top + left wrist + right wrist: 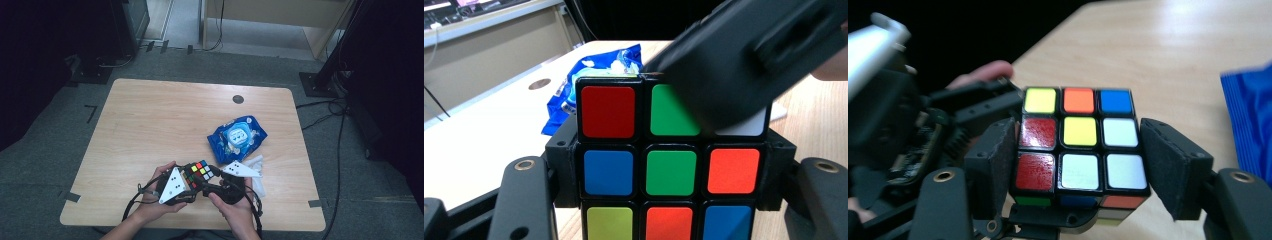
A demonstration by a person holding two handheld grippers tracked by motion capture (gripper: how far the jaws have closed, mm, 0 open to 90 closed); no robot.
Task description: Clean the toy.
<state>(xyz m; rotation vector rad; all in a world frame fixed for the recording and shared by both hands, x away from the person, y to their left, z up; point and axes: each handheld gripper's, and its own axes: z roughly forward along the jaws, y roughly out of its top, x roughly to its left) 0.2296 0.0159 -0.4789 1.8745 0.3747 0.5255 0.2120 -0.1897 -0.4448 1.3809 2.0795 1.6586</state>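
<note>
A scrambled Rubik's cube (199, 172) is held just above the near edge of the wooden table (160, 120), between both grippers. My left gripper (189, 181) comes in from the left, and its pads press on the two sides of the cube (671, 172); it is shut on it. My right gripper (211, 181) comes in from the right. In the right gripper view its pads sit against the left and right faces of the cube (1079, 132), over the two lower layers. In the left gripper view, a black part of the right gripper (744, 55) crosses the cube's upper right corner.
A blue pack of wet wipes (237, 135) lies right of centre on the table, just beyond the hands. A white tissue (257, 172) lies under the right gripper's side. A round cable hole (238, 99) is near the far edge. Cables and stands crowd the floor at right.
</note>
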